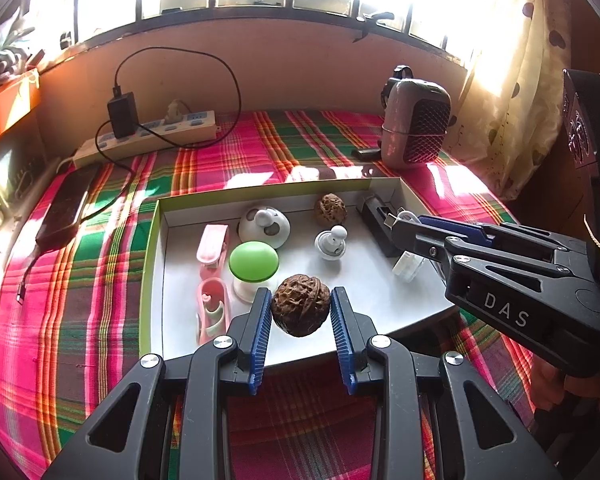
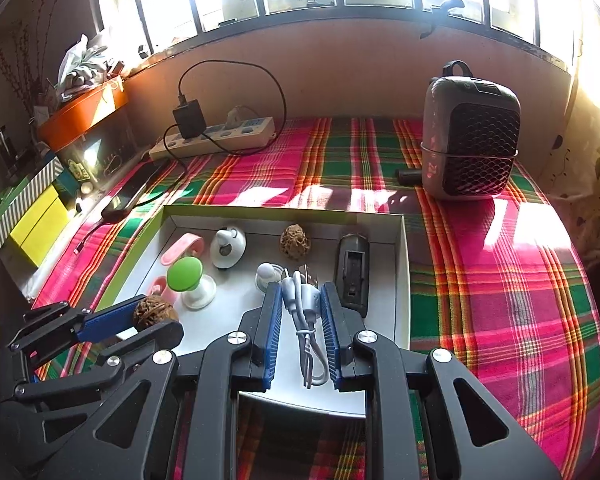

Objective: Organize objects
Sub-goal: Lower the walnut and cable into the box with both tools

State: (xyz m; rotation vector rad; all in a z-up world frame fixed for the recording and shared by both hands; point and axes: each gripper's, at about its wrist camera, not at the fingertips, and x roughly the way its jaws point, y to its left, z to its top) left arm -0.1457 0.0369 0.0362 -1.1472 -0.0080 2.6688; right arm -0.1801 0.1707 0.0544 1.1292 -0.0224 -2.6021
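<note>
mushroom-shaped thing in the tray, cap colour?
Bright green cap on a white base, clearest in the left wrist view.

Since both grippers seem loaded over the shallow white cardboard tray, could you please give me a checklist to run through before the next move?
1. Left gripper grips the brown wrinkled walnut: ok, pads on both sides.
2. Right gripper is shut on the white coiled charger cable: ok.
3. The two grippers are apart: ok.
4. Bare tray floor under the walnut: ok.
5. Cable's loose loop hangs clear of the tray's near edge: cannot tell.
6. Second walnut at the tray's back stays untouched: ok.
</note>
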